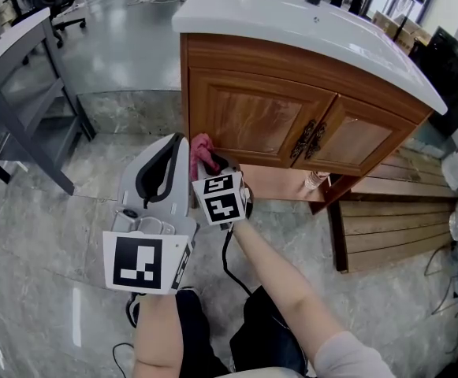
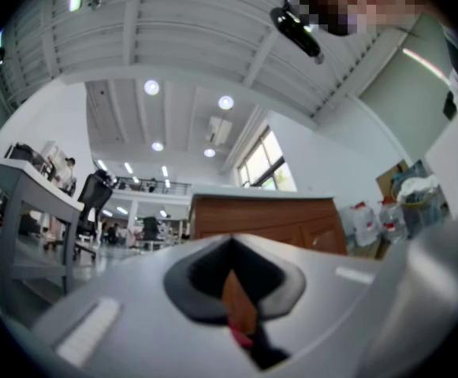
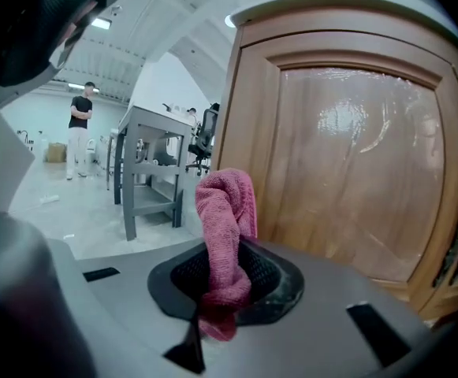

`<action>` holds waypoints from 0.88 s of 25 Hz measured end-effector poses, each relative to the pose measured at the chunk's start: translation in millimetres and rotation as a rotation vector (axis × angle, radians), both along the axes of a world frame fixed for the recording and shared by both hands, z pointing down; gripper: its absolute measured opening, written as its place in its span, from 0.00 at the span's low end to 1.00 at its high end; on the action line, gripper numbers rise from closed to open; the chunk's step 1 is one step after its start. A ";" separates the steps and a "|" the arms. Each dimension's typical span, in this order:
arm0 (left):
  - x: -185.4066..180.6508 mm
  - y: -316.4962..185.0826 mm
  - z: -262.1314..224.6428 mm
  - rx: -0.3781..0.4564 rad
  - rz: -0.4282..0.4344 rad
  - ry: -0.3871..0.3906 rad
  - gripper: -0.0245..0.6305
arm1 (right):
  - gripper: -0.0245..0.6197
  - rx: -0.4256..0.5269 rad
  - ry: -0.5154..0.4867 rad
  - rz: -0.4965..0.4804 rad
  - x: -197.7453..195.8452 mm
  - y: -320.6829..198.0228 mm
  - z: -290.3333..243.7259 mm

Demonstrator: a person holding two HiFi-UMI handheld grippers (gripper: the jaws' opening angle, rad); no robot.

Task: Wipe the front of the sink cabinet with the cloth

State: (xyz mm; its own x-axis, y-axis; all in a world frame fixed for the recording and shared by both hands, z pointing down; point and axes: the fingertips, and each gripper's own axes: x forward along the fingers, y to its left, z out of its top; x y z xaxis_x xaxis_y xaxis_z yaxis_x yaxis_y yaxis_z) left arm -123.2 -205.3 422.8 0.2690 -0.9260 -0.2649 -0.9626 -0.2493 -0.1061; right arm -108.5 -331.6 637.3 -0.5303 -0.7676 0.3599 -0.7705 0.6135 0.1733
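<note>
The wooden sink cabinet stands under a white sink top; its left door fills the right gripper view. A pink cloth is bunched at the cabinet's lower left corner, beside the door panel; whether it touches the wood I cannot tell. My right gripper is shut on the cloth, which sticks up out of the jaws. My left gripper sits just left of it, shut and empty, pointing at the cabinet. The left gripper's jaws leave only a narrow slit.
Dark metal handles meet at the middle of the two doors. A bottle lies under the cabinet. Wooden slats lie at the right. A grey metal desk stands at the left. A person stands far off.
</note>
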 end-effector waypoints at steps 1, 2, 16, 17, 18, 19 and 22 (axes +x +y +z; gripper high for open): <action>-0.1 -0.1 -0.1 0.000 0.000 0.000 0.05 | 0.12 0.002 -0.001 0.012 5.8 -2.1 0.7; 0.0 -0.2 -0.1 0.000 0.000 -0.001 0.05 | 0.12 -0.002 -0.007 0.025 12.1 -4.1 2.2; 15.7 -0.1 -0.5 0.001 0.023 -0.013 0.05 | 0.12 0.025 0.007 0.162 99.0 -15.2 6.9; 16.9 -0.3 -0.2 0.000 0.026 -0.015 0.05 | 0.12 0.028 0.007 0.173 106.0 -16.0 7.2; 17.9 -0.6 0.3 -0.001 0.027 -0.016 0.05 | 0.12 0.031 0.006 0.184 112.8 -16.9 7.4; 18.7 -0.9 0.8 -0.003 0.029 -0.018 0.05 | 0.12 0.033 0.004 0.196 119.4 -17.8 7.5; 22.1 -1.0 1.4 -0.005 0.032 -0.021 0.05 | 0.12 0.032 0.000 0.233 140.2 -19.3 7.6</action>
State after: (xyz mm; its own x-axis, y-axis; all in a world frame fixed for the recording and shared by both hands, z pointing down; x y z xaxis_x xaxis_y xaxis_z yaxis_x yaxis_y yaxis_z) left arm -101.1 -206.3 424.2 0.3044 -0.9181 -0.2539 -0.9516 -0.2809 -0.1250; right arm 31.8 -350.9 644.8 -0.3375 -0.8804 0.3332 -0.8905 0.4134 0.1902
